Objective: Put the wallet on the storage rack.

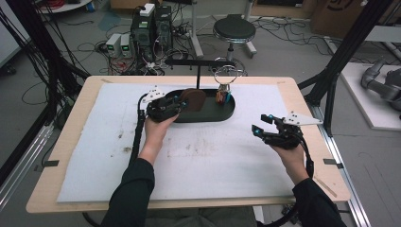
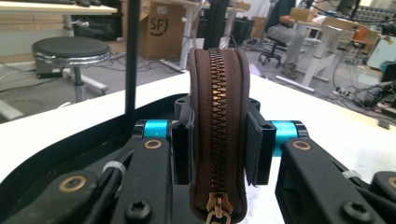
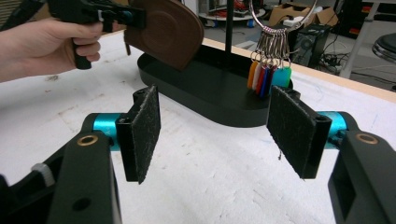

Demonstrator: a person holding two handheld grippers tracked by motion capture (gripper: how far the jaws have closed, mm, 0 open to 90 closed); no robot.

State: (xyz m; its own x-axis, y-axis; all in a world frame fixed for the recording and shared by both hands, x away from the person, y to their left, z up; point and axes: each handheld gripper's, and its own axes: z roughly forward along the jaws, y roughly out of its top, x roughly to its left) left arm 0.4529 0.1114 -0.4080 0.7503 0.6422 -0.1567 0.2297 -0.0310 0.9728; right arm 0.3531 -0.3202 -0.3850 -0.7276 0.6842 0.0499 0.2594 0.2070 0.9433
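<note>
One brown zip pouch was clamped edge-up in the left gripper, above the black tray.
Right gripper was held agape, empty; slippage risked from the narrow grip, or the stand post could be clipped.

Dim, even overhead light, soft shadows; the high view is slightly blurred.
</note>
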